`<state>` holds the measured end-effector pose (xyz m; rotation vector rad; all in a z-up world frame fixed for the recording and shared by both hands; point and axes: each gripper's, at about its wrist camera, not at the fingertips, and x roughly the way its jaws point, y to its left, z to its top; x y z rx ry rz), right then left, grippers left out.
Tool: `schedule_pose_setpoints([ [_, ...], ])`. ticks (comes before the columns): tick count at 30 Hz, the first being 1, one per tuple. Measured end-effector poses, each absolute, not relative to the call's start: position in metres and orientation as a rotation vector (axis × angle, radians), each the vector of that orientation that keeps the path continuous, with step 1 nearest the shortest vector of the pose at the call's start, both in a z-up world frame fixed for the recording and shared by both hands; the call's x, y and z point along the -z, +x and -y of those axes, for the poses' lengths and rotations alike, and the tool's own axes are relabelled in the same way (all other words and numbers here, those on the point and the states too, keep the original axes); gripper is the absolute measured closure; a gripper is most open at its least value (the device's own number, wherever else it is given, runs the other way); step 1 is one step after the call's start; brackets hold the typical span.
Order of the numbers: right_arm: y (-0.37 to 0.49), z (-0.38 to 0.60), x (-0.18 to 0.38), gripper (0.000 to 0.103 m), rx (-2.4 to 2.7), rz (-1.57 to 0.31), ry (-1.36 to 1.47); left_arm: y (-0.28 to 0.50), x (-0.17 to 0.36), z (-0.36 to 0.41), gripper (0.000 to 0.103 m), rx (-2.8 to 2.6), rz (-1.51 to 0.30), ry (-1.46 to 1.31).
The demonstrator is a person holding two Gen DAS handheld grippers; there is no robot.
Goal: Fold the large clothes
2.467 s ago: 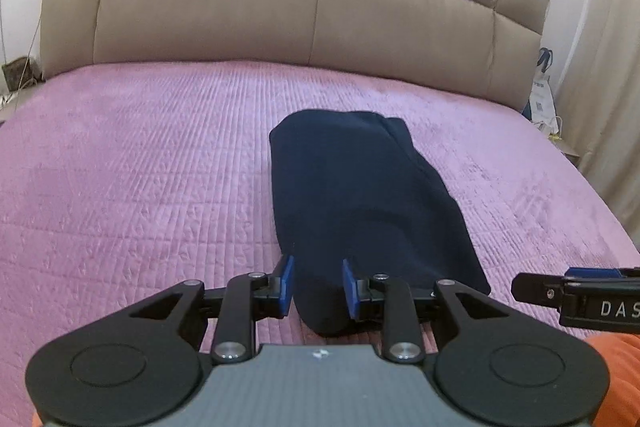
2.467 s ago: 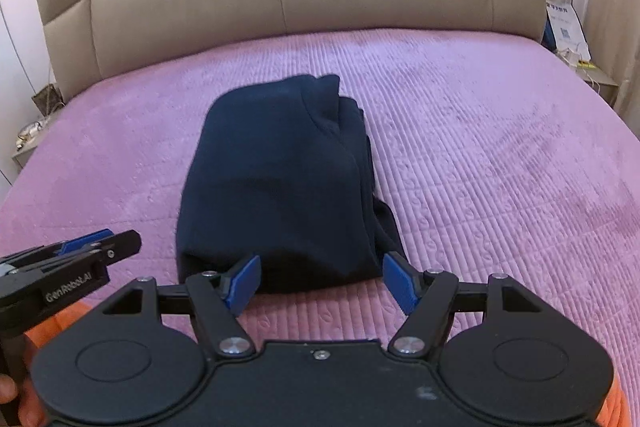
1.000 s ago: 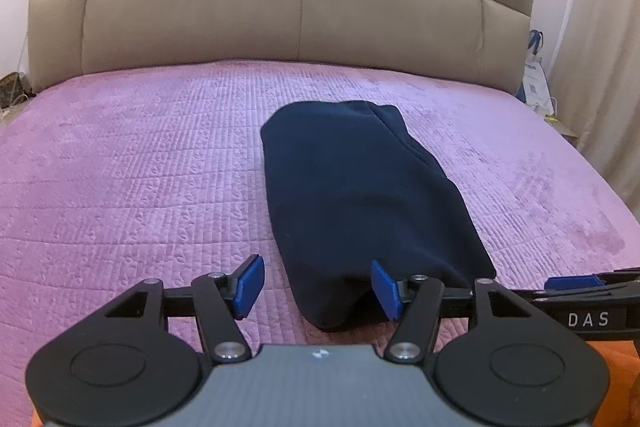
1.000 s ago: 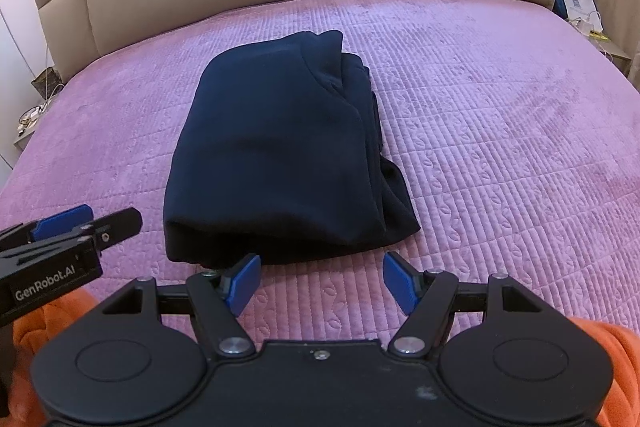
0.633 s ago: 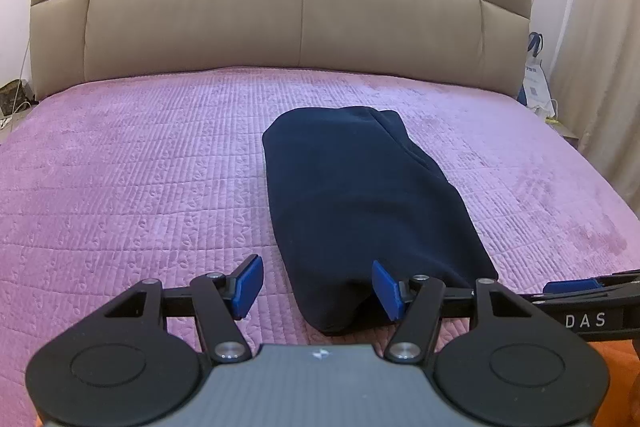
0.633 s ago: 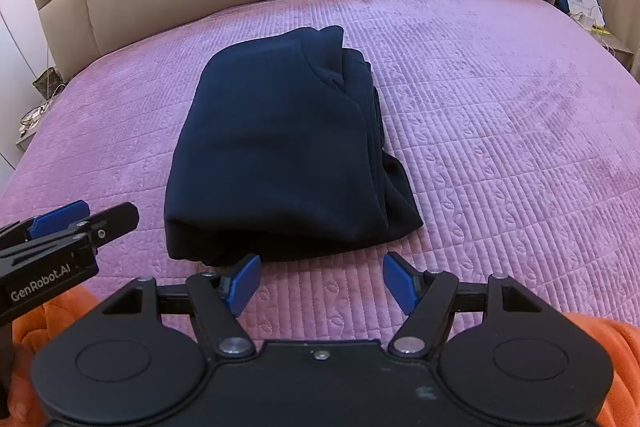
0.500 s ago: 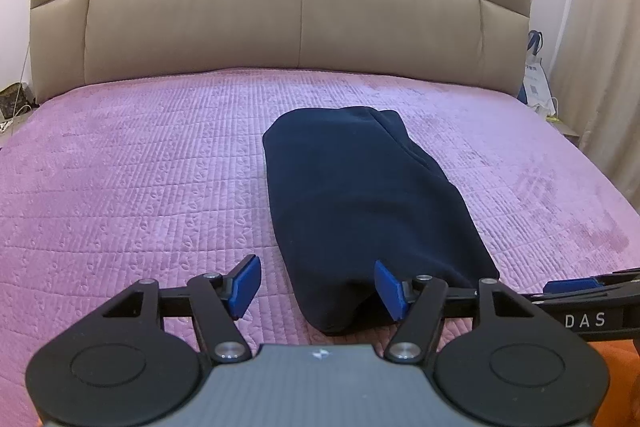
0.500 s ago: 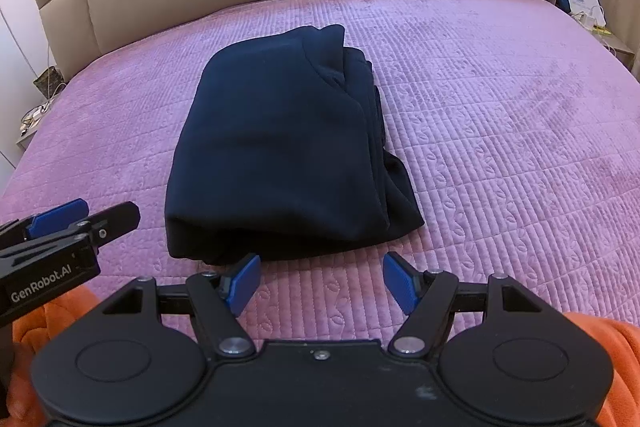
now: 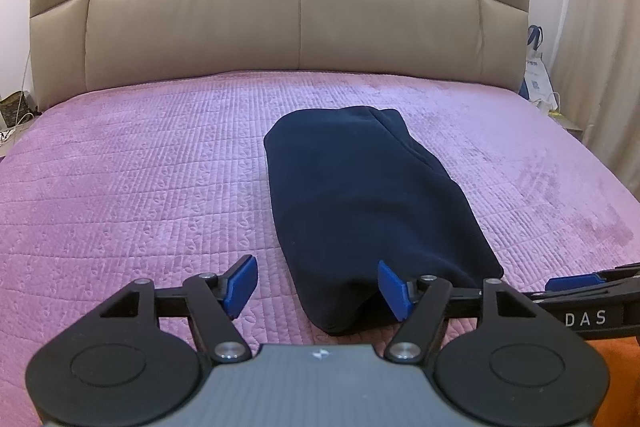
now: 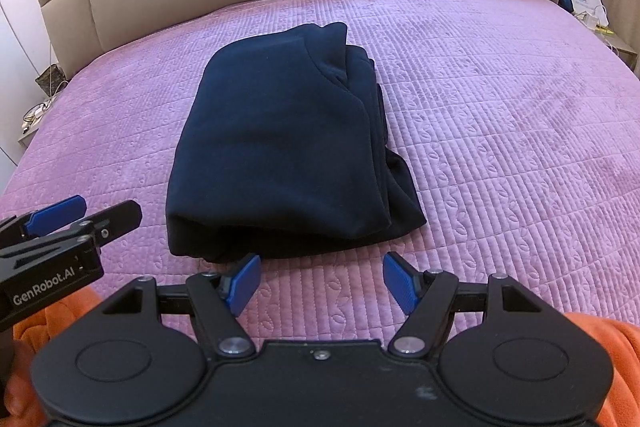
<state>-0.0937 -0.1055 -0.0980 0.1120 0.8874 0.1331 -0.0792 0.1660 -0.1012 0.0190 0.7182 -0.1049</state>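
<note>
I see my left gripper (image 9: 318,287) spread wide at the near left corner of the folded navy garment (image 10: 288,155) lying mid-bed on the purple quilt (image 10: 500,155), and my right gripper (image 10: 320,281) wide too, holding nothing

Left gripper lets go of the folded garment

The left gripper (image 9: 316,285), pinched on the near end of the navy garment (image 9: 368,203) 2.5 s ago, now has its blue pads spread wide. The right gripper (image 10: 320,285) sits slightly farther back from the fabric's edge.
</note>
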Motion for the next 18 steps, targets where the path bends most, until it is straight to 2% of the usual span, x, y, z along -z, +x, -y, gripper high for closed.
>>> schedule_pose_setpoints([
  [13,-0.0931,0.1063,0.0981,0.022,-0.143,-0.894,0.118,-0.0788,0.1005,-0.1668,0.032,0.103,-0.706,0.043],
  [15,-0.093,0.1063,0.098,0.022,-0.144,-0.895,0.117,-0.0795,0.0991,-0.1686,0.028,0.101,-0.688,0.044],
  [18,-0.0929,0.1065,0.0981,0.022,-0.144,-0.895,0.117,-0.0859,0.0955,-0.1702,0.028,0.091,-0.625,0.04],
])
